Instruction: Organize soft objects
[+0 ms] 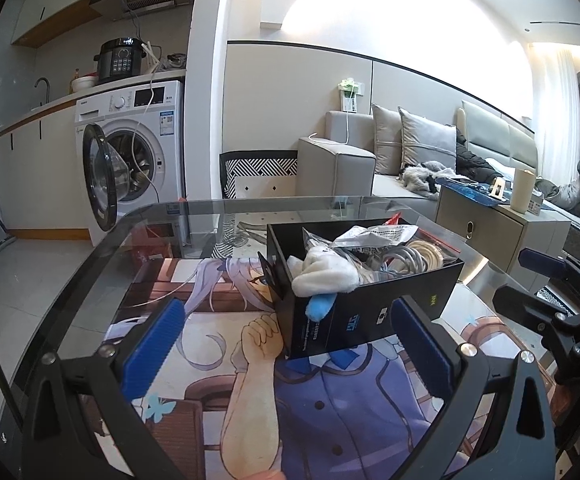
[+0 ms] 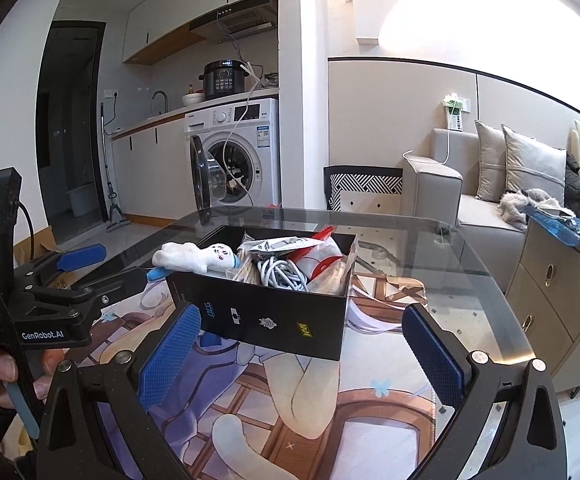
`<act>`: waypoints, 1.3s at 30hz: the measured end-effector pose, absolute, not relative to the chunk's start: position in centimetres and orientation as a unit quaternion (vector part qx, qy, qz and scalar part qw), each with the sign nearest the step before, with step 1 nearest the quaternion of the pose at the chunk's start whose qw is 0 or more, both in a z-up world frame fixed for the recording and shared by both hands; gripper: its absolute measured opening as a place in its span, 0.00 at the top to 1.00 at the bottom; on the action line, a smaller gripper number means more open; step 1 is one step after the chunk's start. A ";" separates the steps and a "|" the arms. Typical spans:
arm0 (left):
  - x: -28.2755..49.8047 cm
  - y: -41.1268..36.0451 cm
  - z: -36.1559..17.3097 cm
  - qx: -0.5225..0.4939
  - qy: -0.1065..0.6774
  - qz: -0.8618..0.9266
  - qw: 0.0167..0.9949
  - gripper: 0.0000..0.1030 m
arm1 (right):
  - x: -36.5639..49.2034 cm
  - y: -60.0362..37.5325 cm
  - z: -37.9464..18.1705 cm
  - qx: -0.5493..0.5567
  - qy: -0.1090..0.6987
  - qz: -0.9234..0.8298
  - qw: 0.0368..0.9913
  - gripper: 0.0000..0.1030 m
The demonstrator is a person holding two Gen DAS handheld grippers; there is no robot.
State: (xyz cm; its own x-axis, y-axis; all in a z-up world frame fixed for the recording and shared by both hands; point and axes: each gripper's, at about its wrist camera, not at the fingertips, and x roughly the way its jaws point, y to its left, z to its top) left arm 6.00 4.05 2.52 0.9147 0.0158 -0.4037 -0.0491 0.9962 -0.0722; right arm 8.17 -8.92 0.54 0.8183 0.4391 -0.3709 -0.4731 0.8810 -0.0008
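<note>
Only the right view shows the plush toy's (image 2: 197, 258) face; both grippers (image 1: 285, 354) (image 2: 302, 354) wide.

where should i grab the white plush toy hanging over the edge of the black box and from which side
Grip the white plush toy by the part that overhangs the rim at the black box corner, above its blue tip. Come from outside the box on that corner's side, probably with the left gripper, which is open and nearest. That end juts free, while the rest lies against cables and bags.
</note>
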 end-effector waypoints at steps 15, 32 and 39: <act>5.9 4.1 2.4 -0.040 0.202 0.020 0.978 0.00 | 8.4 -9.0 0.5 -0.045 0.181 0.244 0.952 0.01; 5.6 3.7 2.6 -0.033 0.198 0.013 0.980 0.00 | 8.3 -9.0 0.5 -0.044 0.179 0.246 0.952 0.01; 5.4 3.7 2.7 -0.033 0.196 0.015 0.980 0.00 | 8.3 -8.9 0.5 -0.045 0.179 0.245 0.952 0.01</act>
